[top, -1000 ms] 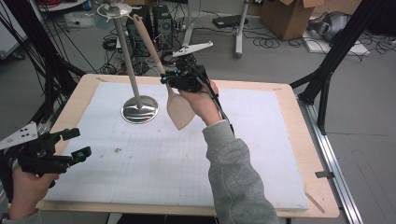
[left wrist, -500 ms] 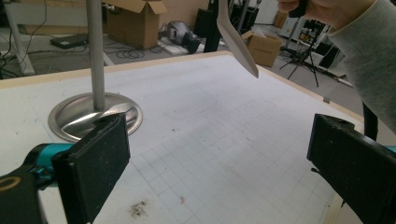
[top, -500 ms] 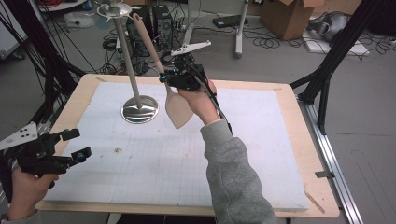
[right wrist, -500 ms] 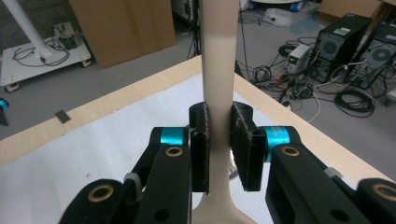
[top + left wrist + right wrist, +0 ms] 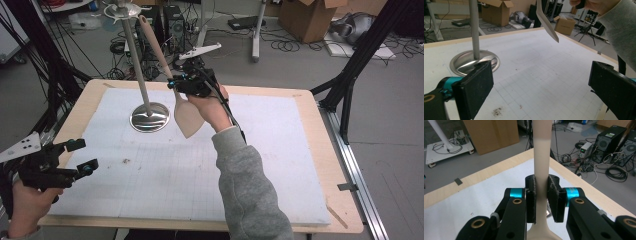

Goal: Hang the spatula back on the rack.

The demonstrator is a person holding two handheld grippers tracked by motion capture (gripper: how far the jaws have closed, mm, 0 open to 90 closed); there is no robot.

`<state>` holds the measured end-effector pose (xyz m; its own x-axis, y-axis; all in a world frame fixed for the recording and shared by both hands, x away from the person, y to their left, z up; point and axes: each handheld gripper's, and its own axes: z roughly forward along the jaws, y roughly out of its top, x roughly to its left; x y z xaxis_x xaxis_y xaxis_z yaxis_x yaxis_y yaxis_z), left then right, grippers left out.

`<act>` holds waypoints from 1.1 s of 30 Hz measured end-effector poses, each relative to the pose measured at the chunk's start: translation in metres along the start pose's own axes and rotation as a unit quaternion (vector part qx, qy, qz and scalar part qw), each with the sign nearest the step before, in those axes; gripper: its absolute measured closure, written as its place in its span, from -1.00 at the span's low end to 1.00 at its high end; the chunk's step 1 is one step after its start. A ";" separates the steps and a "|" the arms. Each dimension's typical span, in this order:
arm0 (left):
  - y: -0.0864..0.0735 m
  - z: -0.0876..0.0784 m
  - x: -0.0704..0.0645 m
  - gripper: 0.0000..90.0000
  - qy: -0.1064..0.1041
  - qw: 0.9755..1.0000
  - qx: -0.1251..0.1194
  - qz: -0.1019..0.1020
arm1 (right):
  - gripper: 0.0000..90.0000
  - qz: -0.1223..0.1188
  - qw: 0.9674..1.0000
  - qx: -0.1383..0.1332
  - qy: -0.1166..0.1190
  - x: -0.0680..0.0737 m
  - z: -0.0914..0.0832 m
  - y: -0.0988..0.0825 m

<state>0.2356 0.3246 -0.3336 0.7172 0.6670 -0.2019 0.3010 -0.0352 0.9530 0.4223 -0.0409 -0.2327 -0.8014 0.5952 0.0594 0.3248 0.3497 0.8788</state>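
In the high view, the right tool (image 5: pixel 181 86) pinches a beige spatula (image 5: pixel 186 114) by its neck and holds it above the desk (image 5: pixel 310 150), just beside the metal stand (image 5: pixel 141 75), with the handle slanting up toward the hooks at the stand's top (image 5: pixel 120 8) and the blade hanging near the round base. The left tool (image 5: pixel 80 156) rests near the desk's front corner, well apart from the stand, its 2 jaws spread and holding nothing. In the left gripper view, those spread jaws frame the stand's base (image 5: pixel 464 63), and the spatula's blade (image 5: pixel 547 21) hangs in the air beside the pole. In the right gripper view, both pads are pressed onto the spatula's neck (image 5: pixel 541 192), the handle rising straight between them. The step looks like hanging the spatula on the stand: keep the pinch firm, lift so the handle's end meets a hook, and avoid knocking the pole.
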 end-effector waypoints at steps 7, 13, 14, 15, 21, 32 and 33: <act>-0.001 -0.003 0.000 -0.86 0.004 1.000 0.000 -0.002 | 0.75 -0.002 1.000 0.003 -0.001 0.000 0.005 0.002; -0.003 -0.002 0.000 -0.86 0.005 1.000 0.001 -0.004 | 0.75 -0.005 1.000 0.008 0.000 0.000 0.011 0.004; -0.003 -0.002 0.000 -0.86 0.005 1.000 0.005 -0.003 | 0.75 -0.004 1.000 0.008 -0.001 0.000 0.013 0.003; -0.004 -0.001 -0.001 -0.86 0.004 1.000 0.005 -0.003 | 0.75 -0.002 1.000 0.009 -0.001 0.000 0.015 0.003; -0.005 0.001 -0.001 -0.86 0.003 1.000 0.007 -0.004 | 0.74 -0.003 1.000 0.014 -0.001 0.001 0.021 0.004; -0.006 -0.002 -0.002 -0.86 0.006 1.000 0.005 -0.006 | 0.74 -0.005 1.000 0.023 0.001 0.000 0.035 0.006; -0.006 -0.003 -0.002 -0.86 0.006 1.000 0.005 -0.007 | 0.74 -0.005 1.000 0.023 0.001 0.000 0.035 0.006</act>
<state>0.2303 0.3256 -0.3386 0.7049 0.6770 -0.2117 0.3163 -0.0329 0.9481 0.4419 -0.0130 -0.2437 -0.8059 0.5897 0.0522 0.3400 0.3888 0.8563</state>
